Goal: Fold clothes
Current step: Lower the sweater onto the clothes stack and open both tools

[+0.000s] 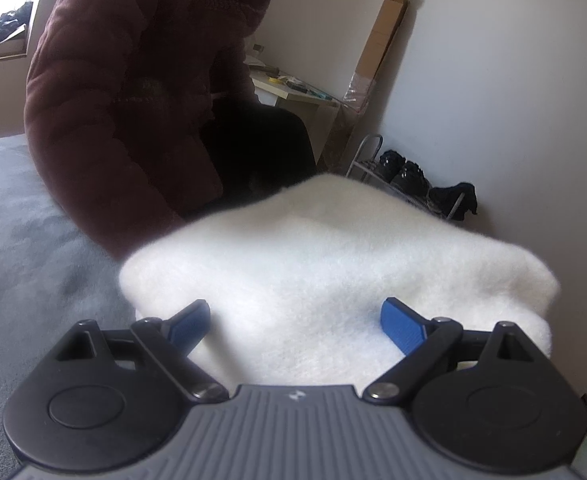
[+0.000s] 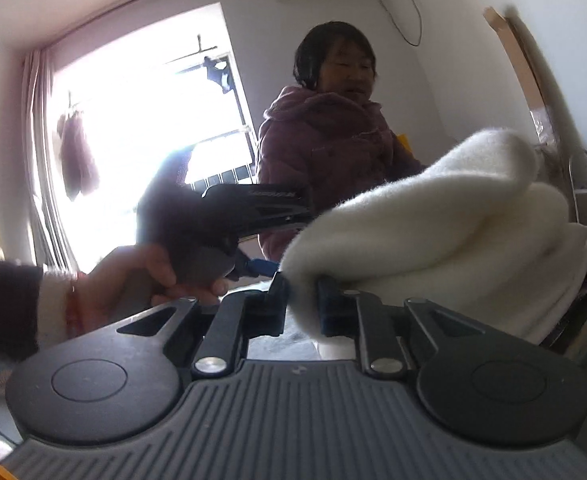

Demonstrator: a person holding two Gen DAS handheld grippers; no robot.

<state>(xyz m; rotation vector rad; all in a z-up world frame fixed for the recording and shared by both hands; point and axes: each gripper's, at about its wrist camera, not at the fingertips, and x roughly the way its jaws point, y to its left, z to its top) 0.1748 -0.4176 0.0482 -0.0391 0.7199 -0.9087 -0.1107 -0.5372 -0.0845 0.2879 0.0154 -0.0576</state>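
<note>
Grey bedding lying at frame left, white fleece garment bunching mid-frame, left gripper hovering spread wide above it, right gripper pointing level, pinching its edge, hand gripping at lower left.

White fleece fills the way ahead; grey bedding leftward seems clear.

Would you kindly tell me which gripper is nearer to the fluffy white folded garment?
Right. The right gripper is clamped on the fluffy white folded garment's edge; the left gripper stands open, the garment between its fingers.
</note>
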